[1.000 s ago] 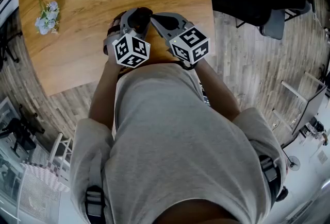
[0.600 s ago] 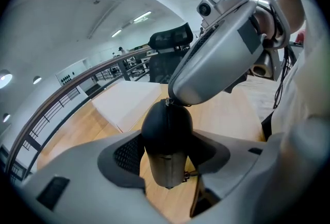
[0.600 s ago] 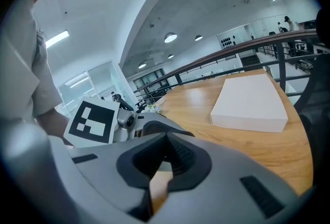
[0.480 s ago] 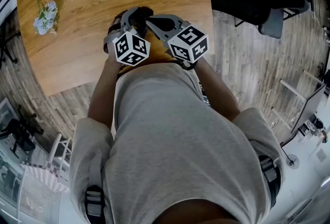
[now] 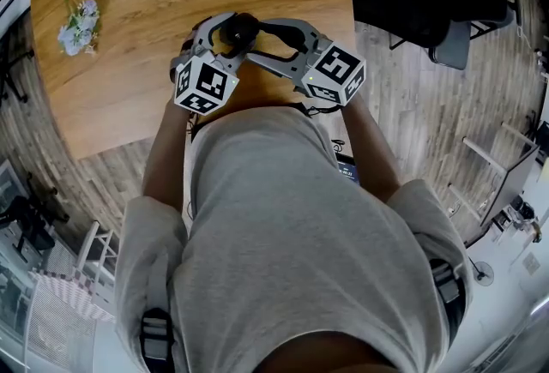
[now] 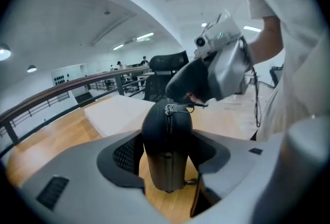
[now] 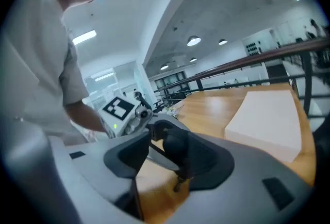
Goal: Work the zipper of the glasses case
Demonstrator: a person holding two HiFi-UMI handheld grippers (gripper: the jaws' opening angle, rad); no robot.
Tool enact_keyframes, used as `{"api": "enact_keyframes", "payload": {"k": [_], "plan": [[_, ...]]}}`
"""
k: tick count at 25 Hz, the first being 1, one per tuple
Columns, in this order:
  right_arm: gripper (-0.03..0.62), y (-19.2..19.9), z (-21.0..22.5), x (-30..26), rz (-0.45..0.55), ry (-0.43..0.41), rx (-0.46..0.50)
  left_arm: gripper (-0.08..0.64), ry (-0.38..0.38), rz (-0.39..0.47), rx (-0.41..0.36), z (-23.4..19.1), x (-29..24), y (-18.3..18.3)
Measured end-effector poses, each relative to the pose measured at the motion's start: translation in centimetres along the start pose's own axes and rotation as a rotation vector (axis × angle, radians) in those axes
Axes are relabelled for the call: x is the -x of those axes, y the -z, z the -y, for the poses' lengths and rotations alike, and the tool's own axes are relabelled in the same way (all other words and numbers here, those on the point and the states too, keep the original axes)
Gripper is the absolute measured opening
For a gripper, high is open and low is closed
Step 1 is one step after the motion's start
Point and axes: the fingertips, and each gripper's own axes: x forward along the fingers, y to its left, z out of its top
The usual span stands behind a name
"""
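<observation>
Black and zip-seamed, the glasses case (image 6: 166, 133) is held off the wooden table (image 5: 129, 63), clamped across its width by the left gripper (image 6: 166, 158), whose pads are pressed against both flanks. In the left gripper view the case's long axis is seen standing upright between the jaws, with the zip track running along the edge that faces the camera. The slider (image 6: 169, 109) is found at the upper, rounded end, well clear of the left pads, and its pull tab is turned out to the right.

The right gripper (image 7: 170, 158) is met on that side, brought in against the same upper end. Its jaws have just been opening and are now spread. In its own view the rounded end of the case is seen in the gap. No pad is seen pressing on the case, and whether the right-hand pad touches it cannot be settled.

It is judged that the pull has been let go and must be retaken. The right gripper is the nearer to the slider. Any draw is to be made along the upright axis, down the track towards the left jaws.
</observation>
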Motion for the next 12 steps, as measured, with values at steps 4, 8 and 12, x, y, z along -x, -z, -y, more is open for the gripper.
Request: {"api": "enact_keyframes", "payload": {"k": [4, 8, 12], "plan": [[0.227, 2.6, 0.8, 0.5, -0.165, -0.017, 0.238, 0.265, 0.119, 0.134, 0.039, 0.8, 2.3, -1.4], [0.230, 4.1, 1.1, -0.7, -0.243, -0.069, 0.339, 0.265, 0.197, 0.187, 0.062, 1.7, 3.9, -2.3], [0.250, 4.5, -0.5, -2.4, -0.266, -0.189, 0.376, 0.265, 0.230, 0.237, 0.105, 2.0, 5.2, -3.2]]}}
